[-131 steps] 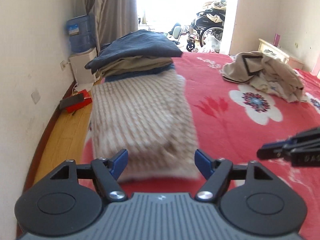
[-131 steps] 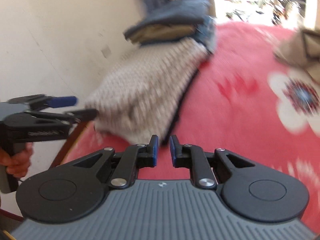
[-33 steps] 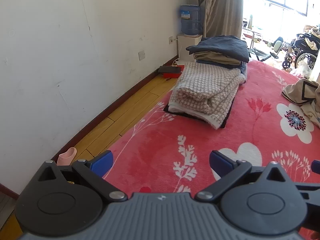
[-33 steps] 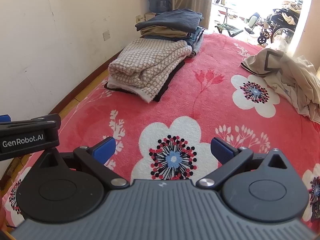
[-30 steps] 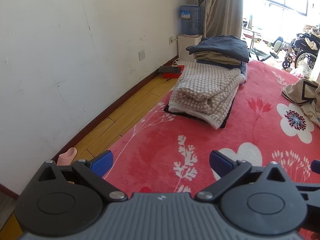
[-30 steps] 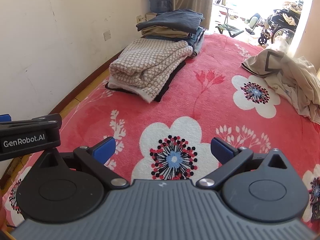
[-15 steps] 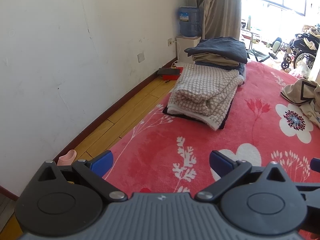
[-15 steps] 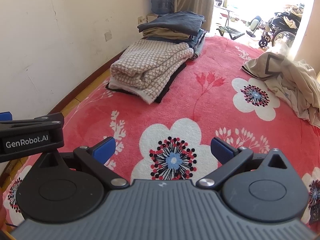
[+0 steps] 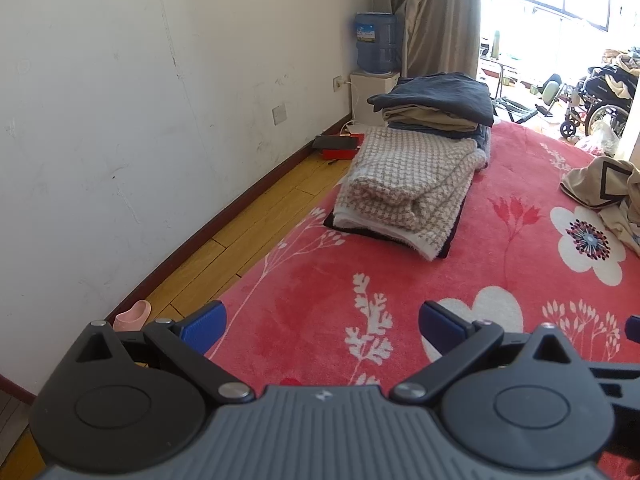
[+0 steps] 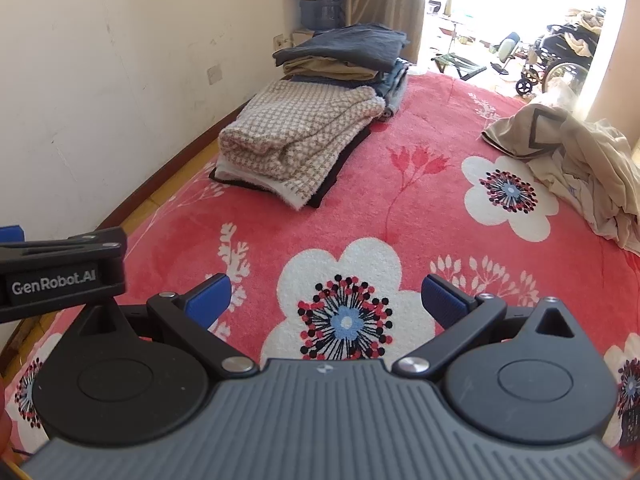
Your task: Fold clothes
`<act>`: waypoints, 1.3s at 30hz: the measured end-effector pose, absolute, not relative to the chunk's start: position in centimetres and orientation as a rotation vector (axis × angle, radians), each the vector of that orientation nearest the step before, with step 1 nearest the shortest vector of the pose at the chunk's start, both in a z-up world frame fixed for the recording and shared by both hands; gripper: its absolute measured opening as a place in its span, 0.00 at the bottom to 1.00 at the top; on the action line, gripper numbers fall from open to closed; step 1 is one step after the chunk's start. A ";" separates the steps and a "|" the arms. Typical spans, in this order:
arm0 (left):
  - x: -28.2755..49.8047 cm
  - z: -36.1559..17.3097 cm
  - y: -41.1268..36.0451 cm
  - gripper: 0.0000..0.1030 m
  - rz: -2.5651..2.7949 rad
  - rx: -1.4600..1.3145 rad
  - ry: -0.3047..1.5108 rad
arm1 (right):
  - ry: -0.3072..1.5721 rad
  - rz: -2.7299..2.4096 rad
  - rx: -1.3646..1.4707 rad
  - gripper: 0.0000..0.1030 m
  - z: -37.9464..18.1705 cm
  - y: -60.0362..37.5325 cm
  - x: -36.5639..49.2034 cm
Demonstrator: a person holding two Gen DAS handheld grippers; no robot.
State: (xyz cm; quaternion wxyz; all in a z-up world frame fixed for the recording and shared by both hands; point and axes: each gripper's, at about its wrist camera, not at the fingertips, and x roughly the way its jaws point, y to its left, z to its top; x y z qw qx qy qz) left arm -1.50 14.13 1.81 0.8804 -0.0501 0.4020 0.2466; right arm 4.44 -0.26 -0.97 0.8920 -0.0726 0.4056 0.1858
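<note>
Hovering: both tongs (image 9: 322, 322) (image 10: 325, 294) wide apart.

blanket (image 10: 400, 216): plush red fleece, fuzzy nap
checked sweater (image 10: 304, 136): chunky, nubbly knit
dark folded trousers (image 9: 436, 94): smooth matt woven cloth
floor (image 9: 248, 224): glossy wood planks
wall (image 9: 160, 80): matt, scuffed plaster
left gripper (image 9: 322, 326): matt black plastic, blue pads

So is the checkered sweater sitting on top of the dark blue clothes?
No, the folded checkered sweater lies on its own low pile in front of the taller stack topped by the dark blue garment.
</note>
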 end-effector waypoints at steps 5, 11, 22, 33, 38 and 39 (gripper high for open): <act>-0.5 1.3 17.4 1.00 0.439 -0.139 0.809 | 0.789 0.345 -0.048 0.99 -0.6 -2.4 4.8; 2.7 -0.2 22.0 1.00 0.440 -0.071 0.768 | 0.728 0.301 0.059 0.99 -1.5 -3.2 7.5; 16.1 -0.6 23.9 0.98 0.275 0.034 0.827 | 0.727 0.284 0.188 0.96 -4.0 -3.0 12.4; 20.9 11.2 23.8 0.98 0.367 0.025 0.829 | 0.613 0.383 0.172 0.81 0.6 -7.4 21.6; 16.4 19.8 23.4 0.98 0.592 0.015 0.854 | 0.639 0.456 0.172 0.79 3.2 -11.9 24.6; 15.2 21.7 23.3 0.98 0.635 0.008 0.854 | 0.628 0.470 0.157 0.79 3.5 -12.8 24.9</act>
